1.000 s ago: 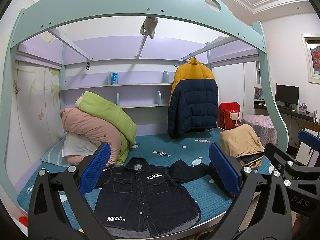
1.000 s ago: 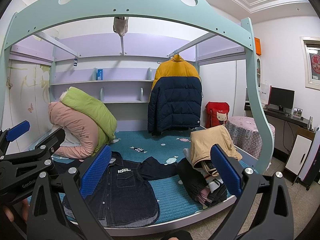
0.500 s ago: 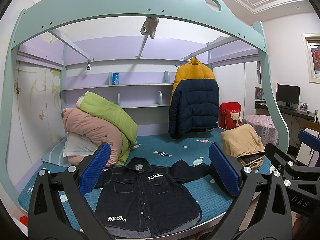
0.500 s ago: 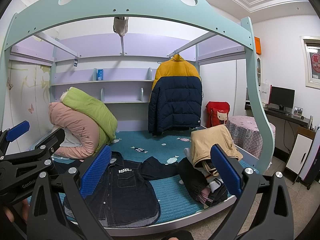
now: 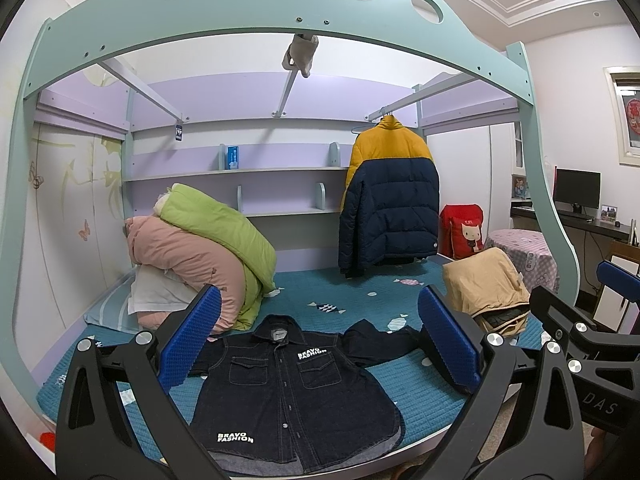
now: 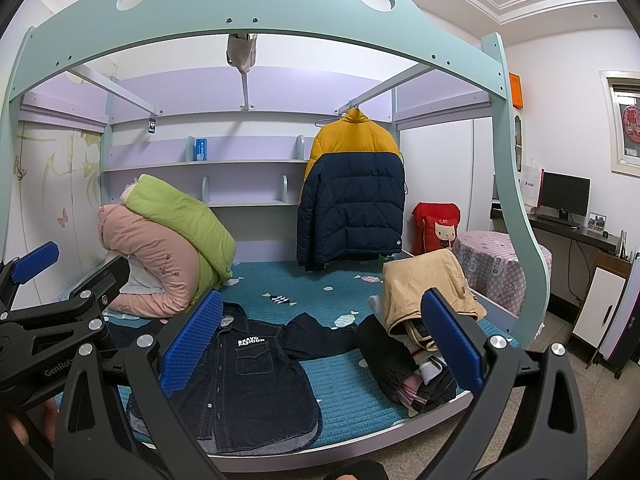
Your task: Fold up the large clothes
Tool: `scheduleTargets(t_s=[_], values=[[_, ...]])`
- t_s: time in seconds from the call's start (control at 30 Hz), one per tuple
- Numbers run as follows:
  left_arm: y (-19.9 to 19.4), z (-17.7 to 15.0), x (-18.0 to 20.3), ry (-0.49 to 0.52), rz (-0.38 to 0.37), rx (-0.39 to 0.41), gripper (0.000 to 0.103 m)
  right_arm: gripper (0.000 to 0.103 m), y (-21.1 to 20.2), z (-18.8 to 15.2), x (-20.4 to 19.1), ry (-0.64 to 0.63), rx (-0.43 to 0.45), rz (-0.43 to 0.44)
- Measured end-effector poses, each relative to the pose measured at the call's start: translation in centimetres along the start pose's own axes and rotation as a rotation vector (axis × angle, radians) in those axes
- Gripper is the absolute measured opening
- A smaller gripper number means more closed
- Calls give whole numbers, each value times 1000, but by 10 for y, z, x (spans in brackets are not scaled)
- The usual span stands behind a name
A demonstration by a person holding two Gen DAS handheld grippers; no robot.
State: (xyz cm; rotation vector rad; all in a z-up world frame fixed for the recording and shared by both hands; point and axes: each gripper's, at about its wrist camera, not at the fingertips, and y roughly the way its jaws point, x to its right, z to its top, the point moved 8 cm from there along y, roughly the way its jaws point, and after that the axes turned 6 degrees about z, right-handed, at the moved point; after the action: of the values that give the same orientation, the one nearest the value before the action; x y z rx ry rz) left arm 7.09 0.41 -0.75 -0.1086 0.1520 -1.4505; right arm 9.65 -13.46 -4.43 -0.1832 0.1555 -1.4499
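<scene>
A dark denim shirt [image 5: 288, 396] with white "BRAVO FASHION" lettering lies spread flat, front up, on the teal bed cover [image 5: 360, 296] near the front edge. One sleeve stretches out to the right. In the right wrist view the same shirt [image 6: 244, 384] lies at lower left. My left gripper [image 5: 320, 340] hangs open above the shirt, apart from it, nothing between its blue pads. My right gripper [image 6: 320, 344] is also open and empty, held off the bed's front edge.
Rolled pink and green quilts [image 5: 200, 248] fill the bed's left. A yellow and navy puffer jacket [image 5: 388, 200] hangs from a rail at the back. A pile of clothes with a tan garment [image 6: 424, 300] on top sits at the bed's right edge. The bunk frame [image 5: 280, 12] arches overhead.
Both views have shifted only slightly; the shirt and the other clothes lie as before, and both grippers stay open.
</scene>
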Motion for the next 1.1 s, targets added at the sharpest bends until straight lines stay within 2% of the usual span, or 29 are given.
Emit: scheduleTargets(t_s=[0.07,1.1], values=[[-2,7,-10,-1,2,0,98,96,0,0,0,0,1,0],[-3,8,-10,1,2,3,98,96,7,-3,-5,1,-1,1]])
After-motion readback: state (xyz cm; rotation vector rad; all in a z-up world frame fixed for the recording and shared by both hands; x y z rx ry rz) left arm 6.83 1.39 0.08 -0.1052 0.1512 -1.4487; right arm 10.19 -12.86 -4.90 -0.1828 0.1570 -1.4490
